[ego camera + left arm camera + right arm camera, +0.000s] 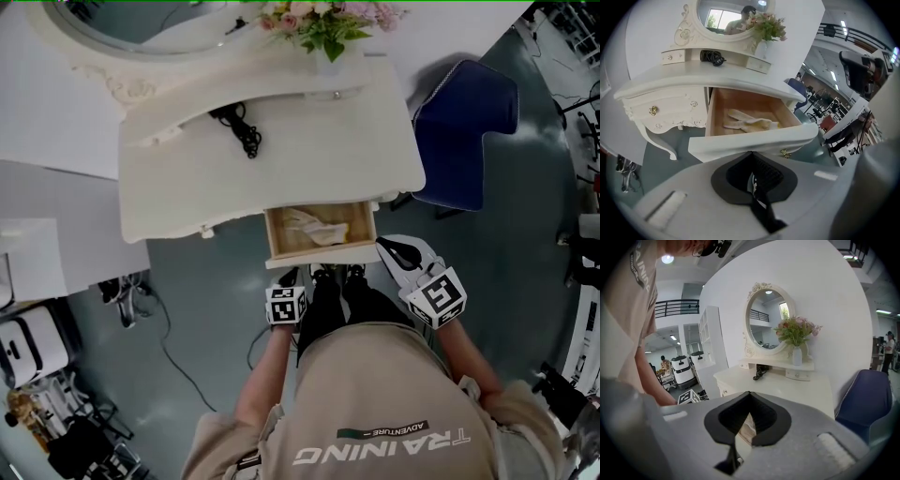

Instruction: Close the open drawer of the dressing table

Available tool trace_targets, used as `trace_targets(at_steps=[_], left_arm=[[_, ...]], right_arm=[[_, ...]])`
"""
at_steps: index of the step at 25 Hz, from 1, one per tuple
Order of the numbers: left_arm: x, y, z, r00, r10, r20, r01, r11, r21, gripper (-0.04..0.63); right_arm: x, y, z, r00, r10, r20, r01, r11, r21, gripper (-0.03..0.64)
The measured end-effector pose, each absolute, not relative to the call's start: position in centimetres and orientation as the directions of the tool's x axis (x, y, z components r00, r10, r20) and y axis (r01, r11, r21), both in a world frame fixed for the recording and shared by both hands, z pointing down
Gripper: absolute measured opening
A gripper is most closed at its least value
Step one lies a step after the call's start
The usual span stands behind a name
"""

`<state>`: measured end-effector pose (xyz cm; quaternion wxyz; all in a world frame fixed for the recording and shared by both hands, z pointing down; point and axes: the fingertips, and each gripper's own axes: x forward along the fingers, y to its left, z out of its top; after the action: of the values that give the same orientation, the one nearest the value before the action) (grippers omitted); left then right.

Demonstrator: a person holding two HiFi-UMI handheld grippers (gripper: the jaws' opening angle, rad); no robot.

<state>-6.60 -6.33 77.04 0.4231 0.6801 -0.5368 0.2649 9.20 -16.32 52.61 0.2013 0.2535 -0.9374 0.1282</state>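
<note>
Dressing table fills the 12 o'clock side, w/ the chair off at 2 o'clock. The drawer stands well out of the table's front, just under the top's edge, straight ahead of the person. Left gripper sits just below the drawer front, at approx. 7 o'clock of it, jaws pressed together w/ nothing in them. Right gripper is near the drawer's 4 o'clock corner, jaws likewise together & empty. Can't tell if either touches the front.

Main risk, imo: a push from one corner only would skew the drawer in its opening & jam it half-way. A hard shove could also jolt the whole table and rock the flowers at the back. The front is curved, so closed tips may slide off, esp. downward past the lip. The cloth lies low inside; if it bunches up it could catch under the top. Knob is small, and a tip could snag on it.
</note>
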Motion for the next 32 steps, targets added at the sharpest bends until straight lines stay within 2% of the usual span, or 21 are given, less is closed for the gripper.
trace_targets(at_steps=[15, 32], left_arm=[[-6.7, -7.7, 78.1, 0.331, -0.456, 0.826, -0.943, -0.13, 0.306, 0.018], [-7.7, -12.0, 78.3, 0.351, -0.453, 0.82, -0.936, -0.166, 0.31, 0.018]], right_arm=[[9.0, -18.0, 52.4, -0.759, -0.472, 0.448, -0.579, 0.804, -0.134, 0.003], [8.4, -19.9, 51.2, -0.731, -0.511, 0.452, -0.615, 0.781, -0.112, 0.003]])
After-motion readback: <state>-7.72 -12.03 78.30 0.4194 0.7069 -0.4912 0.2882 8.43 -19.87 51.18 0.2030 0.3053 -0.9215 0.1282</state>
